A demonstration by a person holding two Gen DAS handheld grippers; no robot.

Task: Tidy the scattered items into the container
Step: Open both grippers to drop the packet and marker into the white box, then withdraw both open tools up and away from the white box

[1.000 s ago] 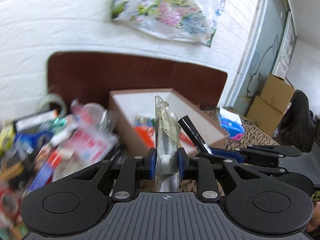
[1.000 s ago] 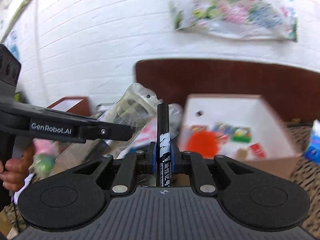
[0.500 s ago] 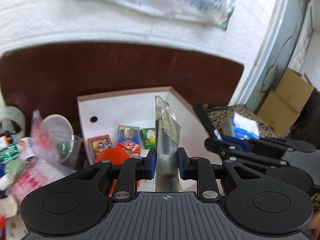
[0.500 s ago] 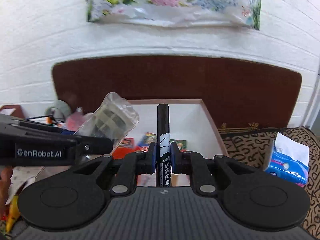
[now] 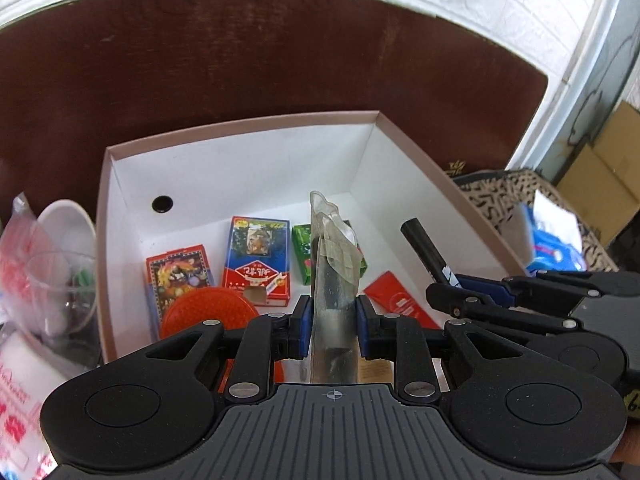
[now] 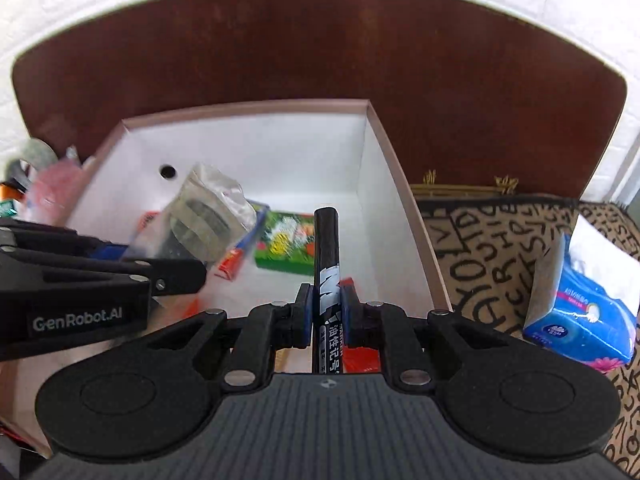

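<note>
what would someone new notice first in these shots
Both grippers hover over the open white box, each holding something: the left gripper clamps a clear packet, the right gripper a black marker. On the box floor lie card packs and an orange disc; a blue tissue pack sits right of the box.

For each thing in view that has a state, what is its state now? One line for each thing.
Left gripper: shut on a clear plastic packet, over the box.
Right gripper: shut on a black marker, over the box.
Box: open, partly filled.
Card packs: lying flat in the box.
Orange disc: lying in the box.
Clear cup: upright, outside the box.
Tissue pack: outside the box, on the patterned cloth.
</note>
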